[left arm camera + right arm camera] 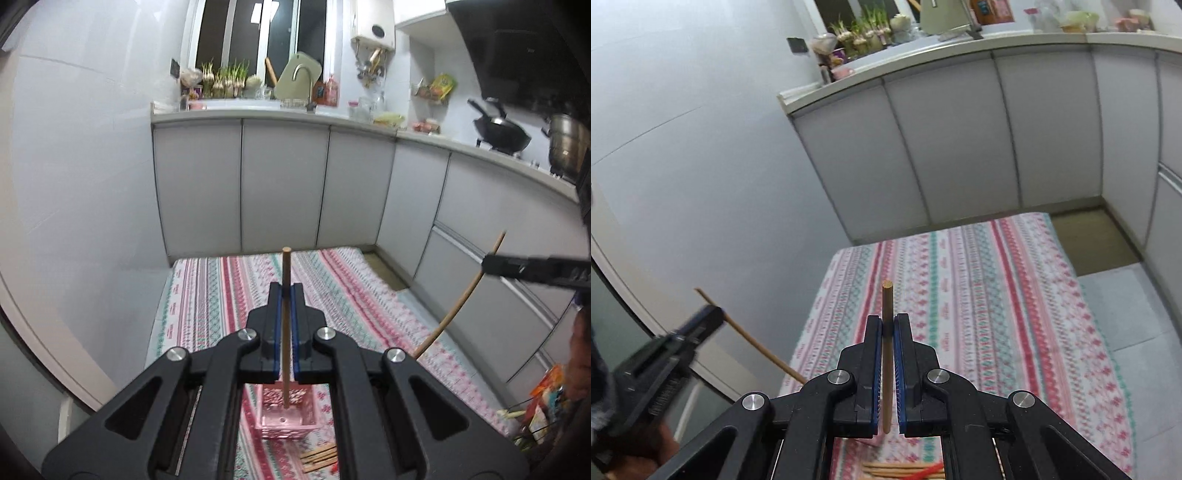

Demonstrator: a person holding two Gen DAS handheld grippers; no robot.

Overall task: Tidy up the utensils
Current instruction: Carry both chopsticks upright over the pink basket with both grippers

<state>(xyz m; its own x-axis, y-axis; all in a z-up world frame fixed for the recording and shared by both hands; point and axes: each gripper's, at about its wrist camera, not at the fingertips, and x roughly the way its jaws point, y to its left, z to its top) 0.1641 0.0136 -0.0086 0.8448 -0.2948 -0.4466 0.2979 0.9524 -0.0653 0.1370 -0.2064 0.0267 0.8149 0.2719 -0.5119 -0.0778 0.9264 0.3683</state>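
Observation:
My left gripper (pixel 285 291) is shut on a wooden chopstick (pixel 285 332) that stands upright between its blue pads; the stick's lower end hangs over a pink perforated basket (pixel 288 417) on the patterned cloth. My right gripper (pixel 886 321) is shut on a second wooden chopstick (pixel 887 354), also upright. Each gripper shows in the other's view: the right gripper (pixel 487 264) at the right edge with its stick slanting down, the left gripper (pixel 713 317) at the lower left, blurred. More chopsticks (pixel 319 456) lie on the cloth near the front; the same chopsticks (pixel 901 470) show under the right gripper.
The striped pink and green cloth (pixel 229 295) covers a low table. Grey cabinets (pixel 284 184) stand behind it, with a sink counter and plants above. A wok (pixel 502 134) sits on the stove at right. A bag of packages (pixel 543 406) lies at lower right.

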